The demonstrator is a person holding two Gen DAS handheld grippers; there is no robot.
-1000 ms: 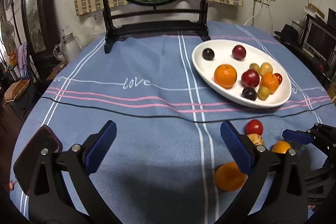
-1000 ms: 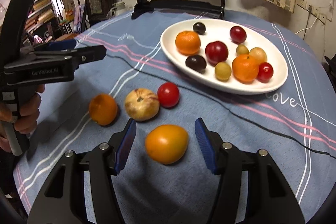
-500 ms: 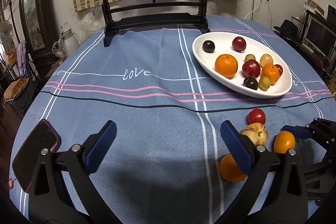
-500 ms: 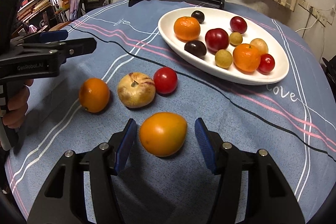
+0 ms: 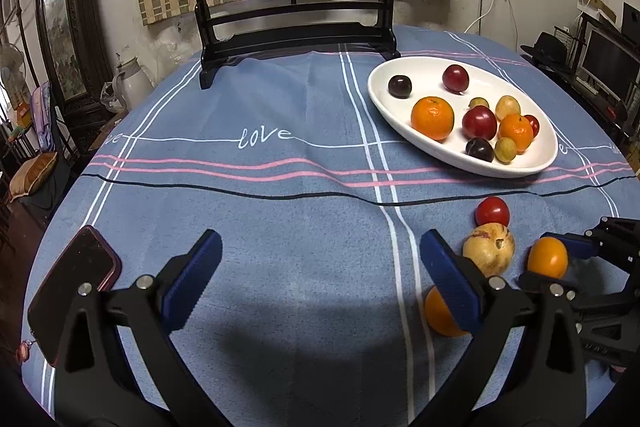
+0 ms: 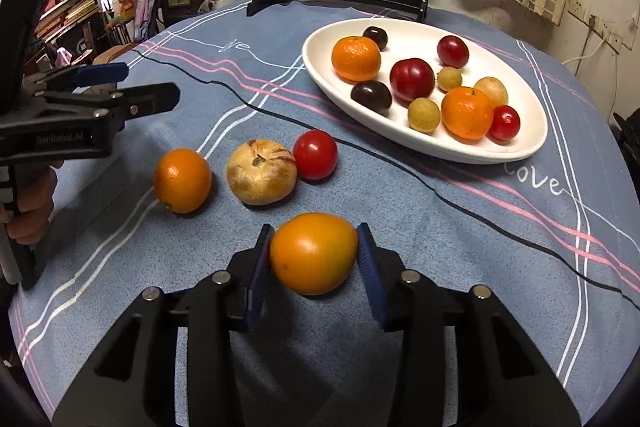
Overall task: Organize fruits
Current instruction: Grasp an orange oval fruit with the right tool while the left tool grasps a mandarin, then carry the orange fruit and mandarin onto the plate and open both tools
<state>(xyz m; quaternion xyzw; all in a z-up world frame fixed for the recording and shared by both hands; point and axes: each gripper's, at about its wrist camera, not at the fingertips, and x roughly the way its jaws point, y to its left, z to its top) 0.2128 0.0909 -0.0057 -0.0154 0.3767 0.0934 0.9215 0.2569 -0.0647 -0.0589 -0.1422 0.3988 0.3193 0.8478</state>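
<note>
An orange-yellow fruit (image 6: 314, 253) lies on the blue cloth between the pads of my right gripper (image 6: 315, 230). The jaws are closing and both pads touch its sides. To its left lie a tangerine (image 6: 183, 180), a pale speckled fruit (image 6: 261, 171) and a red tomato (image 6: 315, 154). Further back, the white oval plate (image 6: 310, 61) holds several fruits. My left gripper (image 5: 318, 247) is open over bare cloth, with nothing between its fingers. The tangerine (image 5: 440, 315) shows partly behind its right finger.
A dark phone (image 5: 72, 287) lies near the table's left edge. A black stand with a round goldfish screen (image 5: 296, 35) stands at the back. A hand (image 6: 28, 211) grips the left gripper's handle. The round table drops off on all sides.
The right gripper's jaws have narrowed from wide apart to touching both sides of the orange-yellow fruit. The left gripper has stayed open and hardly shifted.
</note>
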